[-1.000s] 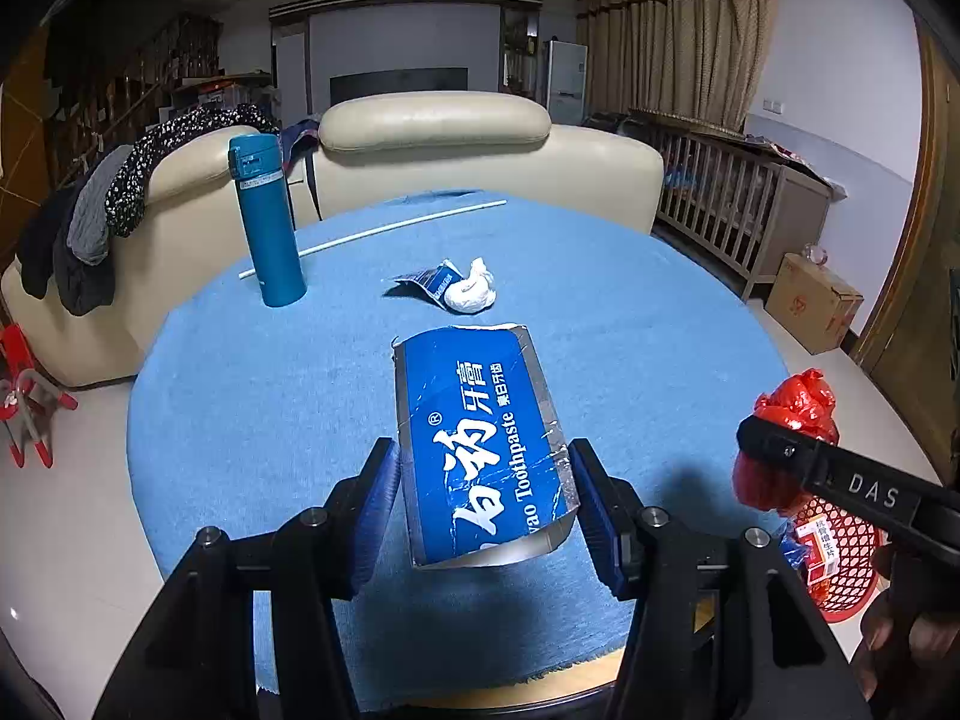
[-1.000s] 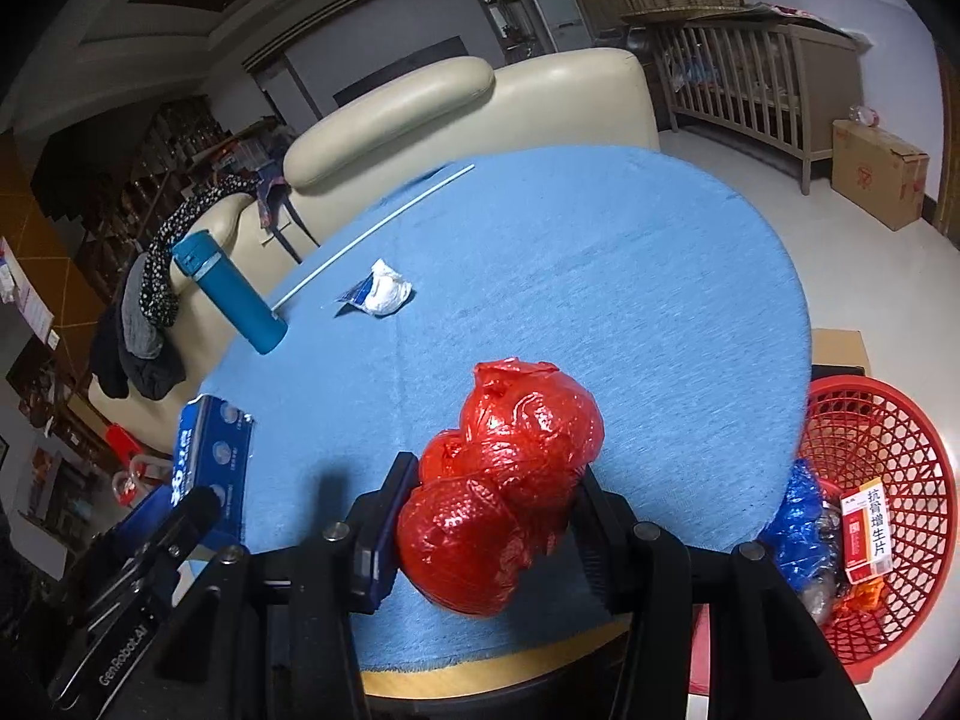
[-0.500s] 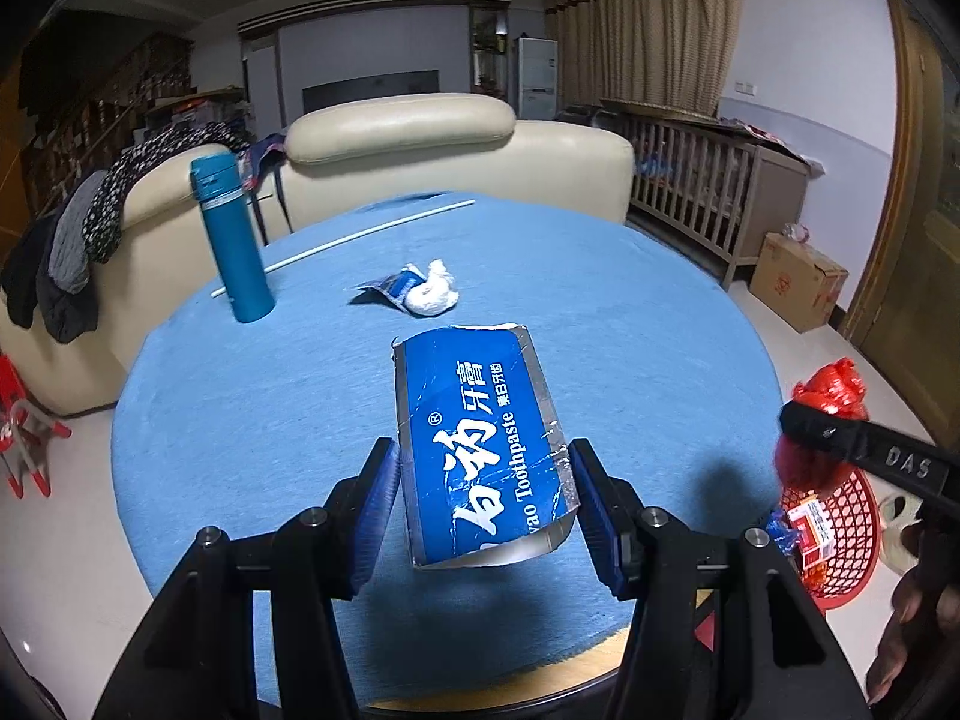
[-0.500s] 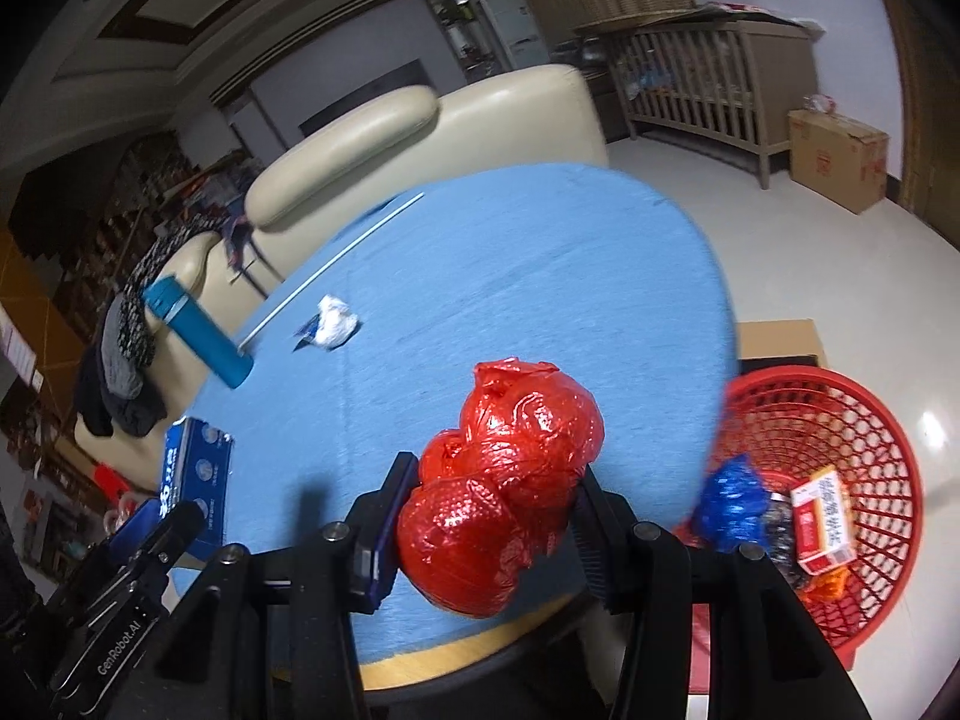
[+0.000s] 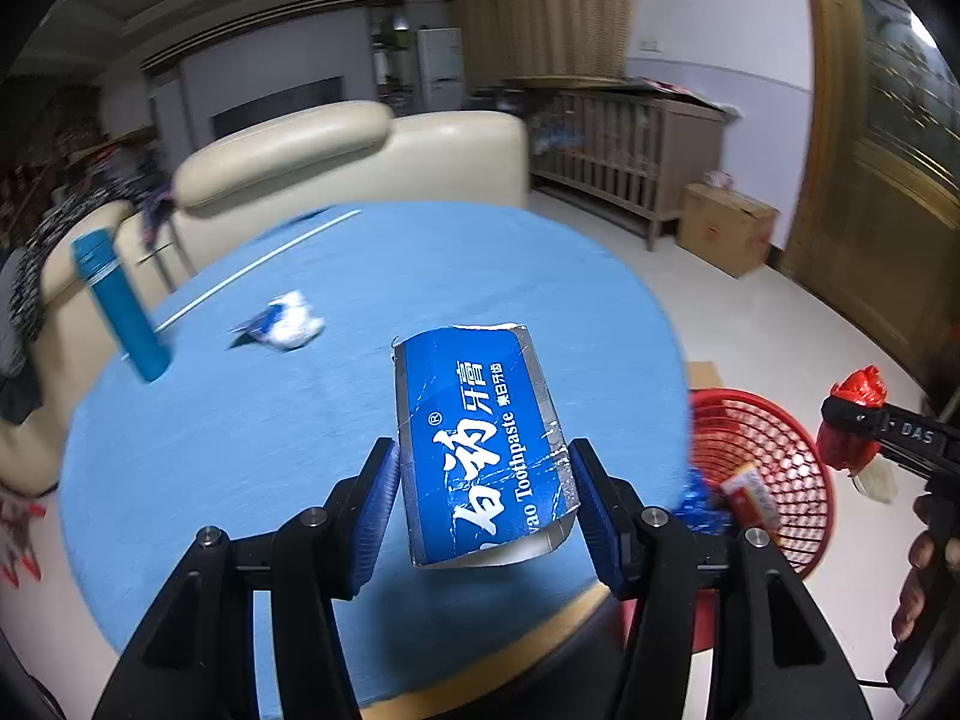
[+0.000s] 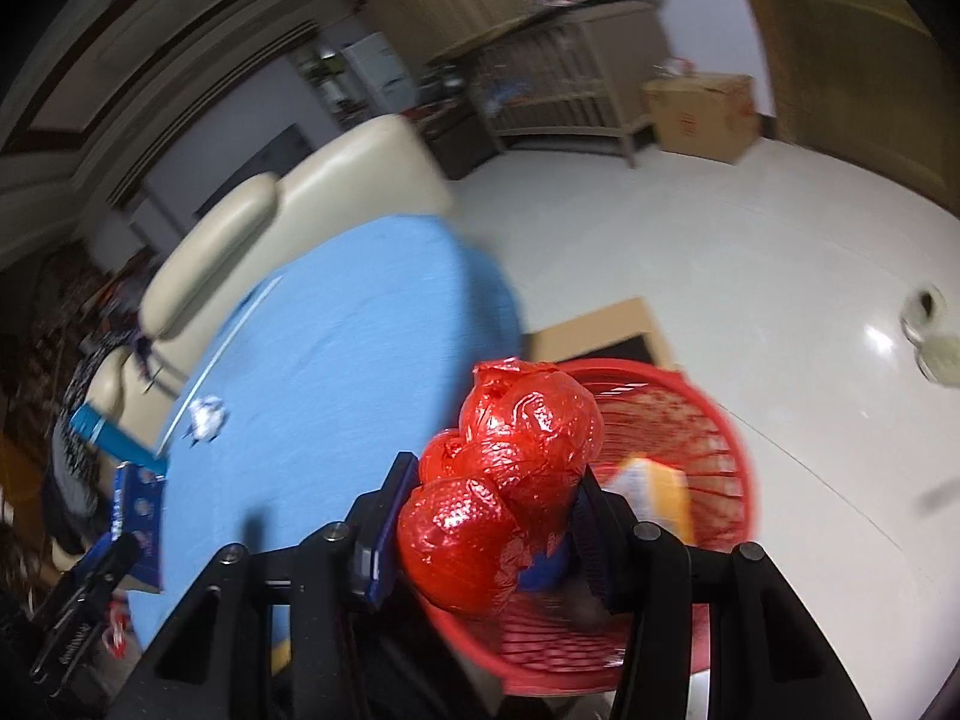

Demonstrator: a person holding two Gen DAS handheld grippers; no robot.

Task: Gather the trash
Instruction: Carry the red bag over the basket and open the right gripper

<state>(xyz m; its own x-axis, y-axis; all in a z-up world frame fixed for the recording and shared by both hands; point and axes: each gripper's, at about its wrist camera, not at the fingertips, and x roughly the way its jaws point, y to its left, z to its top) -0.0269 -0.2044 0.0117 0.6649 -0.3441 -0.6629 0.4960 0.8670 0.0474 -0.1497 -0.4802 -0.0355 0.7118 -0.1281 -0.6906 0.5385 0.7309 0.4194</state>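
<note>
Right wrist view shows the right gripper (image 6: 489, 516) clamped on a red plastic bag (image 6: 507, 480) above the red basket (image 6: 729, 432); next, I judge, release it inside. Beside the basket, the left gripper (image 5: 483, 501) clamps a blue box (image 5: 480, 438) printed "Toothpaste"; "DAS" marks the right gripper

At the centre of the left wrist view, the flattened cardboard toothpaste box (image 5: 480, 444) is deep blue with white lettering and silver edges, set against a light blue round tablecloth (image 5: 252, 444) on which a teal cylindrical flask (image 5: 120, 306) shows at the left and a crumpled white-and-blue wrapper (image 5: 288, 327) just above centre. In the right wrist view, the crinkled glossy plastic bag (image 6: 504, 498) at lower centre is bright red, and the round mesh plastic basket (image 6: 714, 462) to its right is red too. A cream leather sofa (image 5: 336, 150) fills the upper left of the left wrist view.
</note>
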